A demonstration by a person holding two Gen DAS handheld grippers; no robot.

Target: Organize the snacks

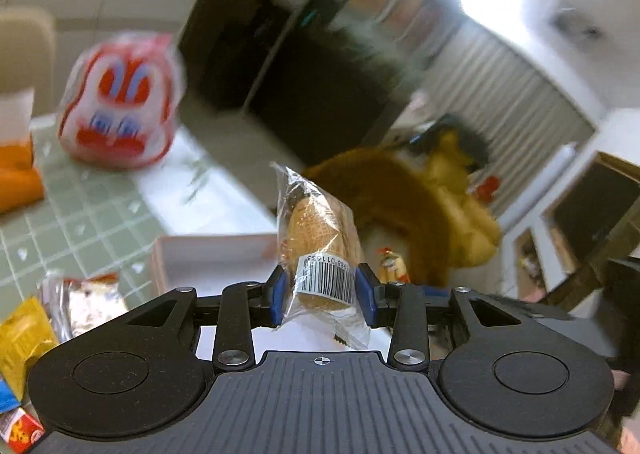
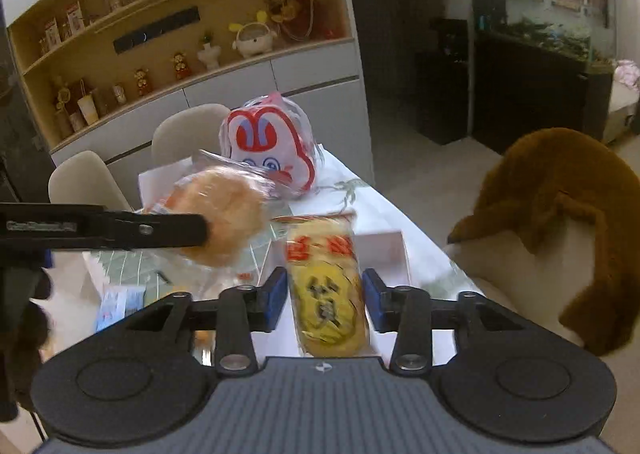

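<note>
My left gripper (image 1: 323, 290) is shut on a bun in a clear wrapper (image 1: 316, 230) with a barcode label, held up off the table. The blue pads press on its lower end. From the right wrist view the same gripper (image 2: 200, 230) reaches in from the left, with the round bun (image 2: 232, 210) blurred at its tip. My right gripper (image 2: 325, 294) holds a yellow and red snack packet (image 2: 320, 254) upright. A blue pad lies against each side of it. The packet hangs above a white box (image 2: 384, 250) on the table.
A white bag with a red rabbit face (image 2: 272, 146) stands at the far end of the table (image 1: 80, 222). Loose snack packets (image 1: 24, 334) lie at the near left. A brown plush (image 2: 560, 206) drapes over a chair on the right. Two pale chairs (image 2: 188, 126) and shelves stand behind.
</note>
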